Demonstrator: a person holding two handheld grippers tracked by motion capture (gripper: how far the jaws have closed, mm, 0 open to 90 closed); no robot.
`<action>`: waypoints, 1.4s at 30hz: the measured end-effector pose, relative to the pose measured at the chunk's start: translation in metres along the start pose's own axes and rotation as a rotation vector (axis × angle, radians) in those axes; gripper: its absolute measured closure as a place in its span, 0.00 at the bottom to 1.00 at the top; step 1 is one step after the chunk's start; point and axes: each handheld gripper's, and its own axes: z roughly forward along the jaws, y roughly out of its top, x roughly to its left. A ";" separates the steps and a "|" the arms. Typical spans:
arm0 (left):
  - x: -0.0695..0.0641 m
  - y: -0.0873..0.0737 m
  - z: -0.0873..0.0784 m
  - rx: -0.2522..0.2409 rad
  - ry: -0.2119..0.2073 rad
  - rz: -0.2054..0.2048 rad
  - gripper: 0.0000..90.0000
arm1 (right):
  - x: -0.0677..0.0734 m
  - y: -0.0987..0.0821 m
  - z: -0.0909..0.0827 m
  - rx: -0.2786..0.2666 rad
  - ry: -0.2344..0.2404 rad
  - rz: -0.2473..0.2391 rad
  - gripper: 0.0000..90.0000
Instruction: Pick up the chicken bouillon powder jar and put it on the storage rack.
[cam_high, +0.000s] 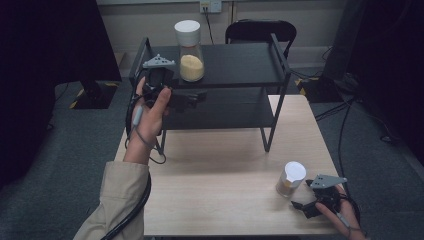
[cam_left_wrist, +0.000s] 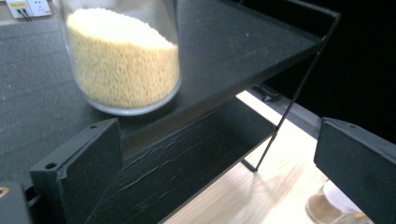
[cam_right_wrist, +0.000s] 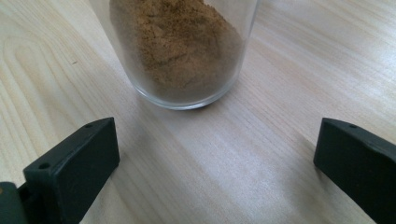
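Gaping right claw (cam_right_wrist: 215, 163) facing brown-powder jar (cam_right_wrist: 180, 51), left claw (cam_left_wrist: 215, 168) wide, empty, near yellow-grain jar (cam_high: 190, 50).

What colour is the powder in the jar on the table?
Brown; the jar on the table shows it best in the right gripper view.

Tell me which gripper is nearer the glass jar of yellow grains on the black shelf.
Left. The left gripper is just in front of the jar of yellow grains; the right gripper is down on the wooden table.

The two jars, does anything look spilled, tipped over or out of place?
Nothing stands out. The jar of yellow grains stands upright on the black shelf, the jar of brown powder upright on the table. Both keep their white lids; no spills.
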 end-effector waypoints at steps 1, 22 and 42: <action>0.000 -0.002 0.000 0.001 -0.004 -0.002 0.01 | 0.000 0.000 0.000 0.000 0.000 0.001 0.00; -0.002 -0.046 0.011 0.011 -0.052 -0.009 0.01 | 0.001 0.000 0.000 -0.001 -0.004 0.004 0.00; 0.001 -0.097 0.026 0.046 -0.077 -0.025 0.01 | 0.001 0.000 0.000 0.002 -0.004 0.004 0.00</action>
